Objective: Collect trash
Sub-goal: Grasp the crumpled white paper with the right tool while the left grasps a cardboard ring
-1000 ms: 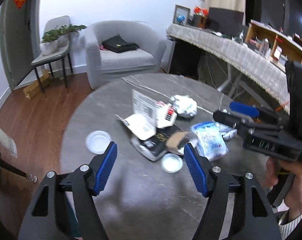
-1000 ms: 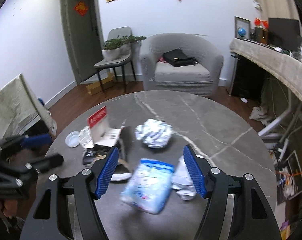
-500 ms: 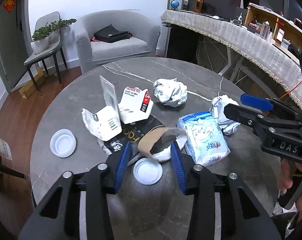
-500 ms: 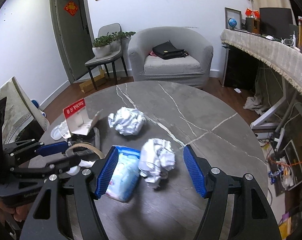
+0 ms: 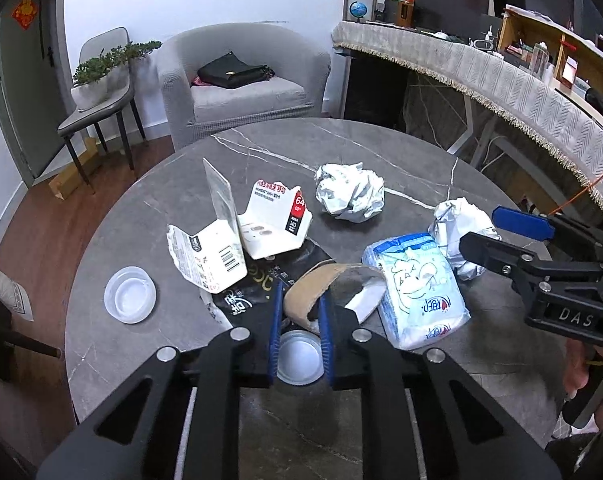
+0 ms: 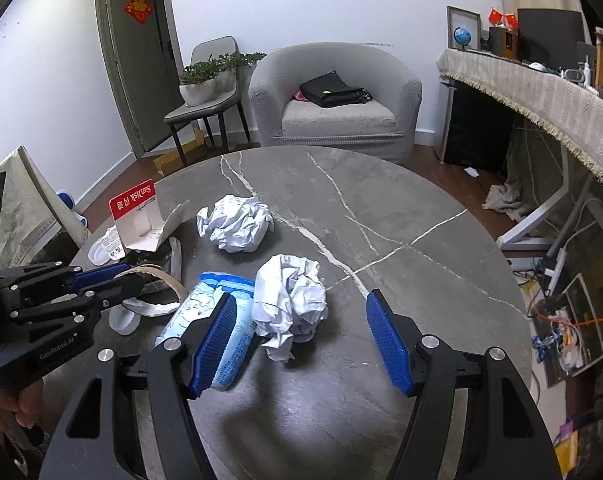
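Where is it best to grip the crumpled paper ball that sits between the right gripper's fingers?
Probably across the crumpled paper ball at its widest middle, coming from above and the near side. It is rounded and squashable, and the open right gripper already straddles it, with the tissue pack just left.

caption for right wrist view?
Open right gripper nears crumpled paper ball; left gripper closes on cardboard strip.

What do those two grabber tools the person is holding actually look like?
Both are matte black plastic frames with silver bolt heads and triangular cut-outs. Each ends in two jaws lined with ribbed blue pads. The left gripper carries white "GenRobot.AI" lettering on its side; the right gripper shows "DAS" lettering. Bare fingers show at each handle, and no cables are visible.
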Tool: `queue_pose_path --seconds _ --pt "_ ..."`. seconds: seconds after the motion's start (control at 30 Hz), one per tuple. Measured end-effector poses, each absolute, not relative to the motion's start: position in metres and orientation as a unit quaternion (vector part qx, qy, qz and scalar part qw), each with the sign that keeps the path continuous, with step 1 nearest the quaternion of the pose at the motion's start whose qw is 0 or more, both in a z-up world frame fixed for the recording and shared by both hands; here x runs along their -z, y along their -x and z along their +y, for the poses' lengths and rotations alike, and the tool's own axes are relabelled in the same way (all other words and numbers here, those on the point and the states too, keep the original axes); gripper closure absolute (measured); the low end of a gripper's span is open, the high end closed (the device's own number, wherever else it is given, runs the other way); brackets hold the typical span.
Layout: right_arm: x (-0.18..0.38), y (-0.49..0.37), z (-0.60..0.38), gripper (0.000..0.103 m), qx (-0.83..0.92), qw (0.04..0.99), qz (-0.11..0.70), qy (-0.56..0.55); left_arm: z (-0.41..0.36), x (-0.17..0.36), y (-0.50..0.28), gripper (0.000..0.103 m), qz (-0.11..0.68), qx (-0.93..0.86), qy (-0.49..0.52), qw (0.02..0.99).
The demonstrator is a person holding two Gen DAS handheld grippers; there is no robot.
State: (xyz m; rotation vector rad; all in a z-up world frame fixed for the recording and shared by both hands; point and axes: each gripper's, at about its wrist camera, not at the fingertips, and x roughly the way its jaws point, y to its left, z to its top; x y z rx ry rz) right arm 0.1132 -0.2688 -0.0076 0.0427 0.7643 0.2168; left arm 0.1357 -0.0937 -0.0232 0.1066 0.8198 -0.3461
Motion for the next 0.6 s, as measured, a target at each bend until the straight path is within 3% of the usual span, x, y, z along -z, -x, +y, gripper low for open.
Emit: queue_pose_path --seconds 0.1,0.37,0.6 --pt "0.008 -0.116 -0.267 0.036 -0.105 0.922 0.373 -0.027 -0.092 0.02 -0.132 0.087 0.391 0.171 -0.05 0.903" --pt "0.016 -0.125 -0.259 0.06 -0.099 0.915 0.389 -0.033 -0.077 0.004 -0.124 0.086 0.374 0.176 -0.035 0.91" --pt "0.007 -0.127 -0.254 0.065 -0.08 0.922 0.376 -0.029 -0.054 -0.006 -0.118 0.086 0.362 0.165 -0.019 0.917"
